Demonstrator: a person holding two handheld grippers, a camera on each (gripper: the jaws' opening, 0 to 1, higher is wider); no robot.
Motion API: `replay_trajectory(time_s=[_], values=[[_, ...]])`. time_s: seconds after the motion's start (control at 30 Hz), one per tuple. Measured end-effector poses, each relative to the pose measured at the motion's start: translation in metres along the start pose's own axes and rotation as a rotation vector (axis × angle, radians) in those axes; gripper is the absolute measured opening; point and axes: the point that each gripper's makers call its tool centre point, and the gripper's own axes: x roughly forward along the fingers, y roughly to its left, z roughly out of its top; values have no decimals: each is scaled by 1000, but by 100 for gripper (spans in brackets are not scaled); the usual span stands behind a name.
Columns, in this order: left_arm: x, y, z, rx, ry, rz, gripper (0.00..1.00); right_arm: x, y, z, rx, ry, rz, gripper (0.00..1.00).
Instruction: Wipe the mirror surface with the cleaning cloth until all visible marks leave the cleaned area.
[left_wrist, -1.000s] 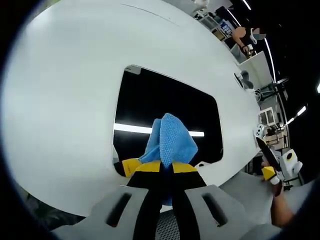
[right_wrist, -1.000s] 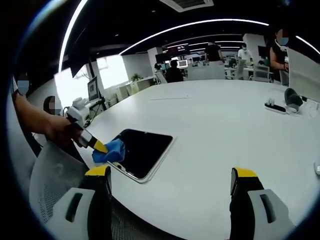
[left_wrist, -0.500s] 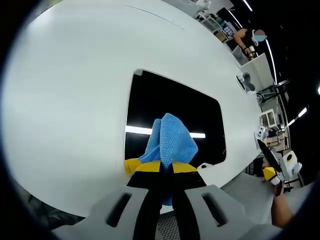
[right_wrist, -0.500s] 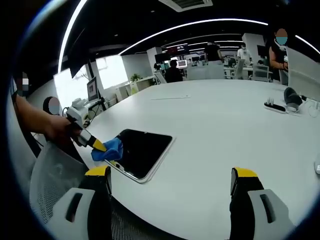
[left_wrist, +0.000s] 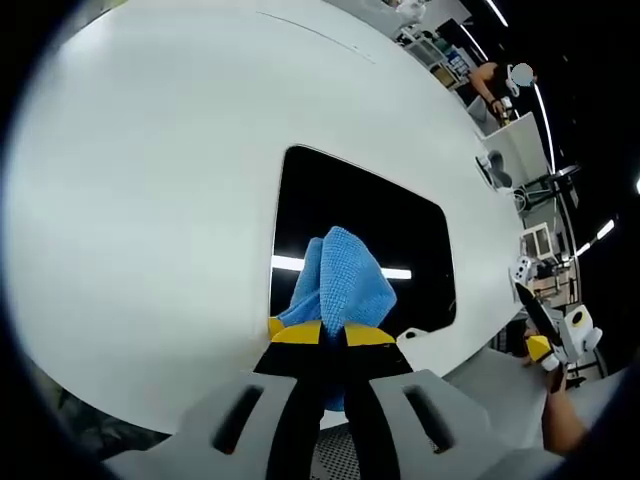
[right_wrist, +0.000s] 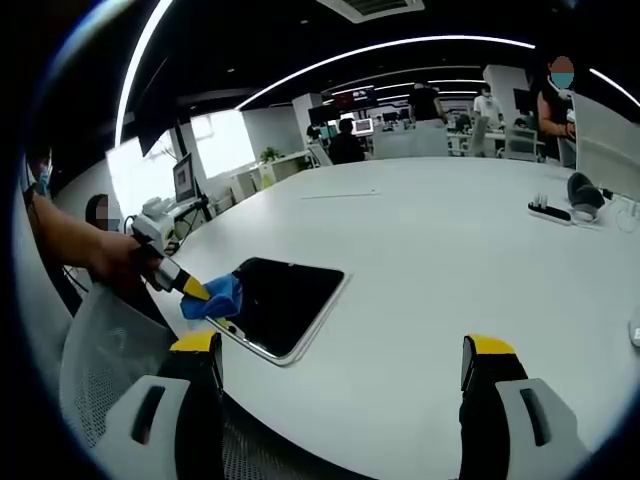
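Observation:
A dark rectangular mirror (left_wrist: 370, 240) lies flat on the white table (left_wrist: 150, 170). My left gripper (left_wrist: 333, 334) is shut on a blue cleaning cloth (left_wrist: 340, 280), which rests at the mirror's near edge. In the right gripper view the mirror (right_wrist: 285, 300) sits at the table's front left, with the left gripper (right_wrist: 193, 291) pressing the cloth (right_wrist: 215, 298) on its left end. My right gripper (right_wrist: 340, 350) is held open near the table's front edge, well to the right of the mirror, with nothing between its fingers.
A dark object (right_wrist: 585, 192) and a small white item (right_wrist: 550, 213) lie at the table's far right. Several people and desks fill the office behind. A grey mesh chair (right_wrist: 100, 350) stands below the table's front left edge.
The left gripper with the cloth has slid sideways along the mirror toward its end edge. The right gripper has stayed still.

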Motion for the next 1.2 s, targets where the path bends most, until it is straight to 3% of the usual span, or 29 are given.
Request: replay_trajectory(time_s=[1.2], values=[[-9, 15, 4, -13, -14, 15, 3, -1, -1, -1, 3, 5, 0, 99]])
